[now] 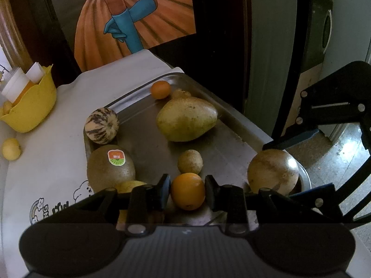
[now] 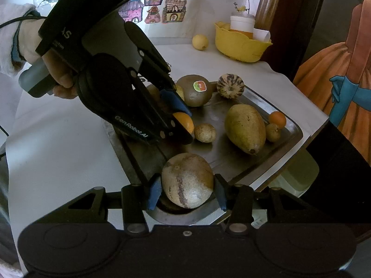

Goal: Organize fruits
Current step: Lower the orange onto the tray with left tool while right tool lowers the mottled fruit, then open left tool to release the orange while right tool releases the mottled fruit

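Observation:
A steel tray (image 1: 231, 139) (image 2: 287, 143) lies on a white table and holds several fruits. My left gripper (image 1: 187, 191) is shut on an orange (image 1: 188, 191) (image 2: 185, 121) low over the tray's near end. My right gripper (image 2: 186, 191) is shut on a round tan melon (image 2: 187, 179) (image 1: 273, 171) at the tray's corner. Also on the tray are a big green mango (image 1: 186, 118) (image 2: 245, 128), a kiwi with a sticker (image 1: 110, 165) (image 2: 194, 90), a striped small melon (image 1: 101, 125) (image 2: 230, 85), a small brown fruit (image 1: 190, 161) (image 2: 205, 132) and a small tangerine (image 1: 160, 89) (image 2: 277, 119).
A yellow basket (image 1: 30, 111) (image 2: 241, 44) with a jar stands at the table's far side. A lemon (image 1: 11, 149) (image 2: 200, 42) lies beside it on the table. The table edge drops off just past the tray, with floor (image 1: 336, 153) beyond.

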`<state>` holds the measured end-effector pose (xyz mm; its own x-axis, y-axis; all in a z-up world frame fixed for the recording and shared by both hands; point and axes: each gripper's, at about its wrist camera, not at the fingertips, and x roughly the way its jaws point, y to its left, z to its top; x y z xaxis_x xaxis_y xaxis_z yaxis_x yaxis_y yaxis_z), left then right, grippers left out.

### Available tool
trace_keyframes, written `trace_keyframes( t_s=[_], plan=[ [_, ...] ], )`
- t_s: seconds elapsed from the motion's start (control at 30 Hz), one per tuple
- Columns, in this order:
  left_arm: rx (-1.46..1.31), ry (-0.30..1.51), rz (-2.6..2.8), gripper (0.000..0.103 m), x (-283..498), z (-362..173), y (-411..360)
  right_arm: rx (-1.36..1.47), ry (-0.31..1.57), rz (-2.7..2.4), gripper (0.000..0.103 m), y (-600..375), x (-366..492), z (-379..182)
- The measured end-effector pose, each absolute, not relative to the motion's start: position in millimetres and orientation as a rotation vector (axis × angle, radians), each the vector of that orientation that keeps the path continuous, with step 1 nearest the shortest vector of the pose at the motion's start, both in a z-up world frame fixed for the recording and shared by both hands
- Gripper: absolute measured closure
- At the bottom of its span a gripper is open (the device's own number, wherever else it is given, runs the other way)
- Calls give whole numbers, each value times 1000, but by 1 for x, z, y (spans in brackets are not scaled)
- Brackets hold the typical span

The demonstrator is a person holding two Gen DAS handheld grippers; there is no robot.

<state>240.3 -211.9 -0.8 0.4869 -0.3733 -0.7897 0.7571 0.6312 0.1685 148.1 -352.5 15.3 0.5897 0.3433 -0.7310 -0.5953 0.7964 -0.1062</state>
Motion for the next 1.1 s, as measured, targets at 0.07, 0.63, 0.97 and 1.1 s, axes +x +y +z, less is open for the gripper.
trace_keyframes(
  t_s=[0.07, 0.63, 0.97, 1.1],
  plan=[
    [552, 791, -728, 66, 240, -1, -212, -360, 763, 559, 53, -353, 148, 15],
    [551, 782, -714, 54, 230, 10, -212, -322, 767, 513, 51, -361, 139, 16],
    [551, 747, -683, 47, 221, 29, -203, -290, 751, 491, 46, -361, 132, 21],
    [520, 714, -668, 39, 215, 40, -194, -258, 734, 485, 39, -361, 128, 24]
  ],
)
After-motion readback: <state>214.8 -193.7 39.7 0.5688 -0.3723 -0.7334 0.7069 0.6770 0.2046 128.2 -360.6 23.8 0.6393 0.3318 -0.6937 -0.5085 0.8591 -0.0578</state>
